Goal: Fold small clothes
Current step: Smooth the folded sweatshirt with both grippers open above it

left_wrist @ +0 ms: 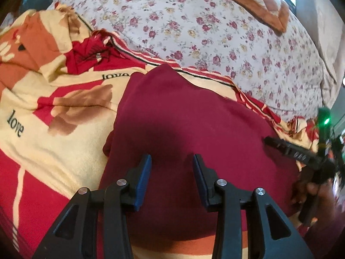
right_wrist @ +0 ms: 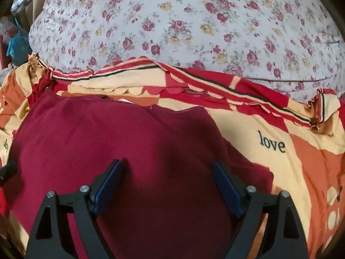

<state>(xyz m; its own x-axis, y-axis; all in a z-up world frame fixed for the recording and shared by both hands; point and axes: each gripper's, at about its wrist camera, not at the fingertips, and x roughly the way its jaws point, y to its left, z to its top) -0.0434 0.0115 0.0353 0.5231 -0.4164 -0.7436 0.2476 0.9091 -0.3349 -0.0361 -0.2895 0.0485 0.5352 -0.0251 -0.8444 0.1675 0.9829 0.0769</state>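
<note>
A dark maroon garment (left_wrist: 189, 116) lies spread flat on a red, cream and orange blanket printed with "love" (left_wrist: 64, 142). It also fills the lower middle of the right wrist view (right_wrist: 120, 142). My left gripper (left_wrist: 172, 158) is open and empty, hovering just above the garment's near part. My right gripper (right_wrist: 168, 165) is open wide and empty above the garment's right half. The right gripper also shows at the right edge of the left wrist view (left_wrist: 267, 140), over the garment's far right edge. The left gripper's tip shows at the left edge of the right wrist view (right_wrist: 9, 168).
A white bedsheet with small red flowers (left_wrist: 204, 32) covers the bed beyond the blanket (right_wrist: 280, 133). An orange and cream checked cloth (left_wrist: 254, 2) lies at the far back. The blanket is bunched at the left (left_wrist: 43, 34). Clutter sits off the bed's left edge (right_wrist: 15, 43).
</note>
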